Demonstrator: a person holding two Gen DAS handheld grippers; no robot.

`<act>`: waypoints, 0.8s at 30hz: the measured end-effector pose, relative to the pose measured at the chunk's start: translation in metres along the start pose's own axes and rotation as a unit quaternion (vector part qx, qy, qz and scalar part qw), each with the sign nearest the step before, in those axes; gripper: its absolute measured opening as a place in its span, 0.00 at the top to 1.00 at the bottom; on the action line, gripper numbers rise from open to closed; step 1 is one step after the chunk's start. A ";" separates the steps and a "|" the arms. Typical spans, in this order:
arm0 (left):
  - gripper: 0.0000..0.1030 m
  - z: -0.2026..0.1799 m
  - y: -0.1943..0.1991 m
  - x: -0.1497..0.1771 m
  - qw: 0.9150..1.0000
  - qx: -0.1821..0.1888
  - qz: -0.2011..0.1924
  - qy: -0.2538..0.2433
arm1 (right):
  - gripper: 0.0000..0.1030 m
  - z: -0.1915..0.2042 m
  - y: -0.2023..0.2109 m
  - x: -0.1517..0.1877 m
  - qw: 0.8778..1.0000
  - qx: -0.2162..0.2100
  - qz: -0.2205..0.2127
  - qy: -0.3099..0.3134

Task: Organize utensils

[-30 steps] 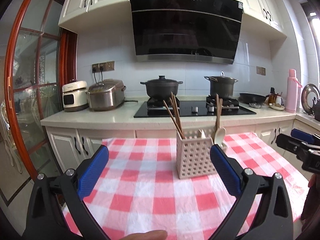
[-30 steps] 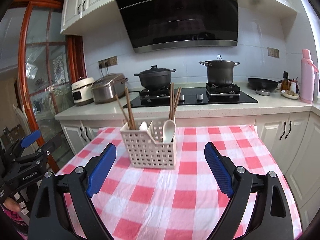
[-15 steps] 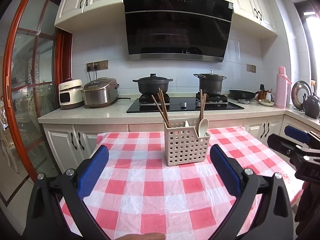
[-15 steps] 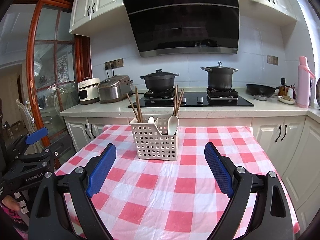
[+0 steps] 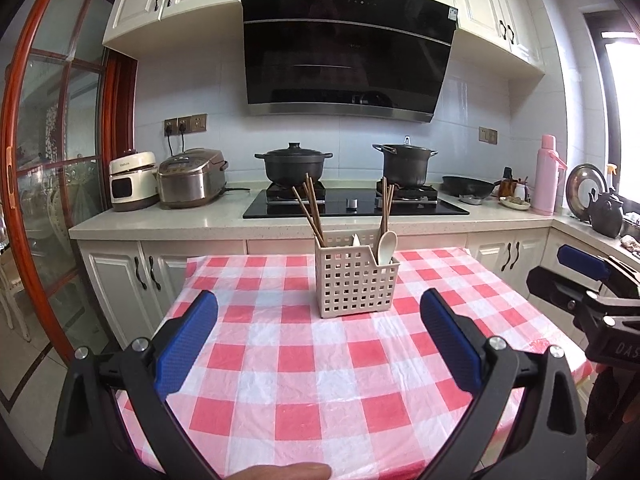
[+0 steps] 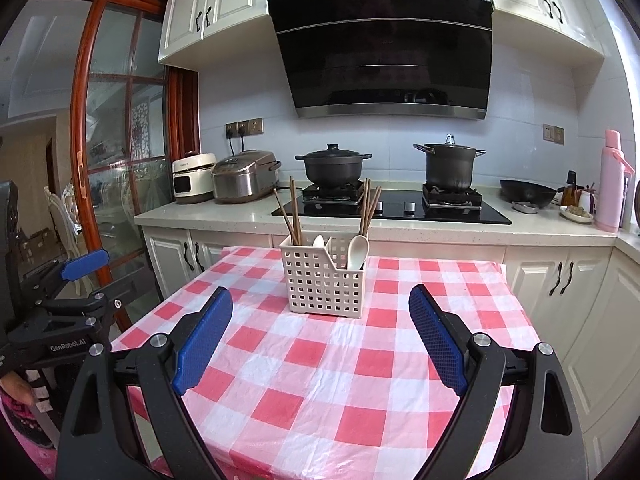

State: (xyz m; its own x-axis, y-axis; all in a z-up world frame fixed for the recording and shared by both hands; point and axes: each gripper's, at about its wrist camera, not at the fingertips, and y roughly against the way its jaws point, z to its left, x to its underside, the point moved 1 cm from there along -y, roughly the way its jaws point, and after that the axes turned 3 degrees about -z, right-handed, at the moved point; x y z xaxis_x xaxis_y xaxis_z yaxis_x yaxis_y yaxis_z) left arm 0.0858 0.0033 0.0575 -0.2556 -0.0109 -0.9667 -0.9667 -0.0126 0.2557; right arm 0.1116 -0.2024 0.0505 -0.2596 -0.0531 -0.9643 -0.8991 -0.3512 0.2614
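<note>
Here, the table [image 5: 280, 368] under its checked cloth fills the ground ahead of both claws, and nothing lies loose on it. Straight ahead of the left claw [image 5: 319, 344] and well apart from it stands the caddy [image 5: 354, 280], slightly right of its centre line; from the right claw [image 6: 321, 334] the caddy [image 6: 325, 280] sits dead ahead between the finger lines. Inside stand the chopsticks [image 5: 310, 208] in two bunches, one leaning left and one upright (the compartment walls are hard to read), and two white spoons [image 5: 387, 246], bowls up, the nearer at the caddy's right end.

Both claws are spread wide and hold nothing. The right claw [image 5: 588, 280] shows at the far right of the left view; the left claw [image 6: 72, 280] shows at the far left of the right view.

Step in hand, as judged: the sorting looks finished, with every utensil in the caddy, and the claws standing off. If a further move is wanted, it calls for an approach from above to a single handle.

Against the earlier frames, the caddy appears smaller and farther from both claws, so both have drawn back; its contents are unchanged.
</note>
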 end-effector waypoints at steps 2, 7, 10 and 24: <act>0.05 0.002 0.001 0.000 1.000 0.004 0.002 0.004 | 0.18 0.002 0.000 0.000 1.000 0.001 0.001 0.003; 0.05 0.003 0.003 0.001 1.000 0.005 0.000 0.000 | 0.18 0.004 -0.002 0.000 1.000 0.002 0.003 0.003; 0.05 0.003 0.004 0.001 1.000 0.003 0.000 0.001 | 0.18 0.005 -0.003 0.001 1.000 0.001 0.005 0.004; 0.05 0.004 0.003 0.002 1.000 0.002 0.000 -0.001 | 0.18 0.007 -0.001 0.001 1.000 0.005 0.001 0.002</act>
State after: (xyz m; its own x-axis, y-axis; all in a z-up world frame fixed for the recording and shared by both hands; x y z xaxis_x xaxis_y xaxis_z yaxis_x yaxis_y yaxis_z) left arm 0.0820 0.0071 0.0564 -0.2561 -0.0079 -0.9666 -0.9666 -0.0083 0.2561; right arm 0.1101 -0.1955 0.0490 -0.2603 -0.0581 -0.9638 -0.9020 -0.3415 0.2642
